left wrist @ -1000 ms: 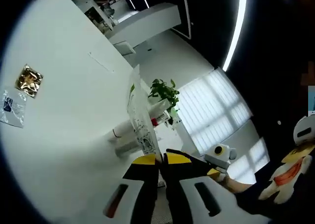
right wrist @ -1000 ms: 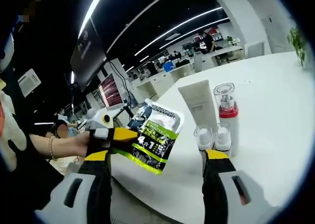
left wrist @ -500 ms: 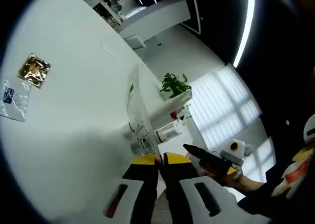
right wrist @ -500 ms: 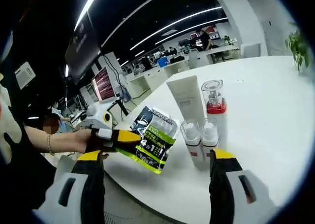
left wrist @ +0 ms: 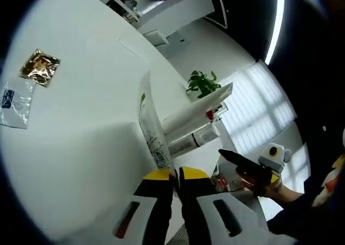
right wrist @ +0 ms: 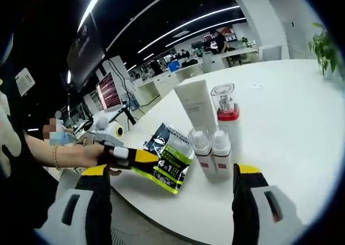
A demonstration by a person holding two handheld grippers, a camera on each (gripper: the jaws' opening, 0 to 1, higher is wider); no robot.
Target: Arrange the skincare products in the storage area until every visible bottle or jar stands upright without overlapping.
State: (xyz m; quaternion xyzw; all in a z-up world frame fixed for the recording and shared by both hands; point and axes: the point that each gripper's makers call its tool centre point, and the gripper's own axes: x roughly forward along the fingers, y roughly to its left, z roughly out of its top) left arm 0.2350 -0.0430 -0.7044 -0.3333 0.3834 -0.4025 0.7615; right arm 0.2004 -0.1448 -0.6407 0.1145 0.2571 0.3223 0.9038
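The broad white surface (right wrist: pixel 302 126), smooth and matte with a rounded edge, carries a small cluster that already looks tidy: ahead of the right gripper (right wrist: pixel 171 181), whose yellow-tipped jaws stand wide apart on nothing, a flat-sided white tube (right wrist: pixel 195 100) stands on end, and just beside it a clear-capped pump bottle (right wrist: pixel 225 106) with a red collar, both upright. In front of those, nearest the right gripper, two small bottles (right wrist: pixel 210 151) with clear domed caps, white bodies and red label bands stand side by side, touching or nearly so, neither lying on the other. What is left, as I judge it, is the glossy pouch (right wrist: pixel 170 158), a flat flexible packet printed in black, white and lime green; it hangs tilted at the near edge of the surface, left of the cluster and close to the small bottles, pinched by one edge in the closed jaws of the left gripper (left wrist: pixel 176 173). From the left gripper view the pouch rises edge-on straight up from the jaw tips, thin as a sheet, with the bottles just beyond it to the right. Far off to the left gripper's left lie a crinkled gold foil sachet (left wrist: pixel 39 67) and a clear plastic sachet (left wrist: pixel 14 100), flat on the surface and well apart from the cluster; whether they count as targets I cannot tell.
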